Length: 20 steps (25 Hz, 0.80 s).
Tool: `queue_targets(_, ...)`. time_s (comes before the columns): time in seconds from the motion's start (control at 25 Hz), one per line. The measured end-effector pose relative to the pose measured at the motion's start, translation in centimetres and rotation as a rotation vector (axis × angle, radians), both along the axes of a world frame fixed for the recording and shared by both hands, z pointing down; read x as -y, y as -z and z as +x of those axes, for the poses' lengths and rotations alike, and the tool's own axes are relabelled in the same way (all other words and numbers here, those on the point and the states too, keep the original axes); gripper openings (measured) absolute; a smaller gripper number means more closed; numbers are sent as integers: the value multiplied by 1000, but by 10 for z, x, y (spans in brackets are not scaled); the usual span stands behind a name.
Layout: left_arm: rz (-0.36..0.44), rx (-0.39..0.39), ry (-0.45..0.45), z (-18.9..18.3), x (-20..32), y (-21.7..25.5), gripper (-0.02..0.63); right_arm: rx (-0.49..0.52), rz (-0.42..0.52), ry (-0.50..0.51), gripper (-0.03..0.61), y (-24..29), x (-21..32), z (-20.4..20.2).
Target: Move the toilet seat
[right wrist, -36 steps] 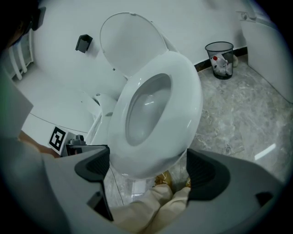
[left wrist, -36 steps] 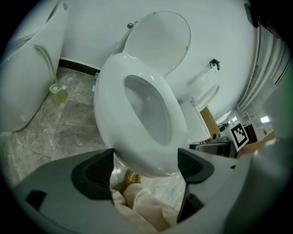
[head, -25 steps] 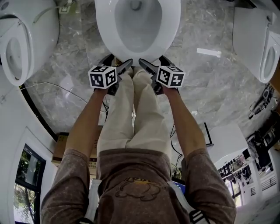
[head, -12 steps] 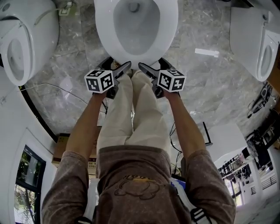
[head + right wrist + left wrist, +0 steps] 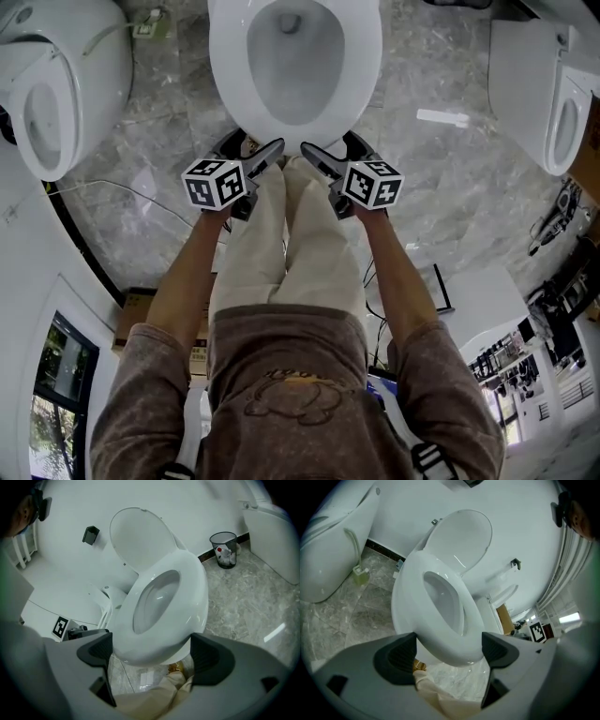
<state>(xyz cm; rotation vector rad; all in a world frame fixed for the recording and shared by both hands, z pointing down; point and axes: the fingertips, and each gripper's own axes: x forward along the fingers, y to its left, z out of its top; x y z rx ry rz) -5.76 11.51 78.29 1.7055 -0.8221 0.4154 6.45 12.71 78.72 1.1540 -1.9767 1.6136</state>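
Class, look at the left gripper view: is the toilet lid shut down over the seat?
No: the lid stands raised behind the seat, which lies down and uncovered.

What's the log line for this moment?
left gripper: open | right gripper: open | toilet seat: down, not gripped | lid: up

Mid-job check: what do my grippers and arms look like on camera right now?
The left gripper and right gripper each have a grey body, dark jaws with ribbed pads, and a white cube printed with black square markers. The arms are bare below short, mottled brown sleeves.
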Motion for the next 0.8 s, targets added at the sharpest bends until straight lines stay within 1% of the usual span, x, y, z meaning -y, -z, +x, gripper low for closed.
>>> queue_targets(0.2,8,-16,8,1,5,24,428,18,19,-9,525,25,4,2)
queue_targets(0.48,44,-16,23,-1,17,59,428,33,33,22,523,61,15,1)
queue_targets(0.8,62,-23,27,-1,32,94,428,50,56,-25,521,97,31,2)
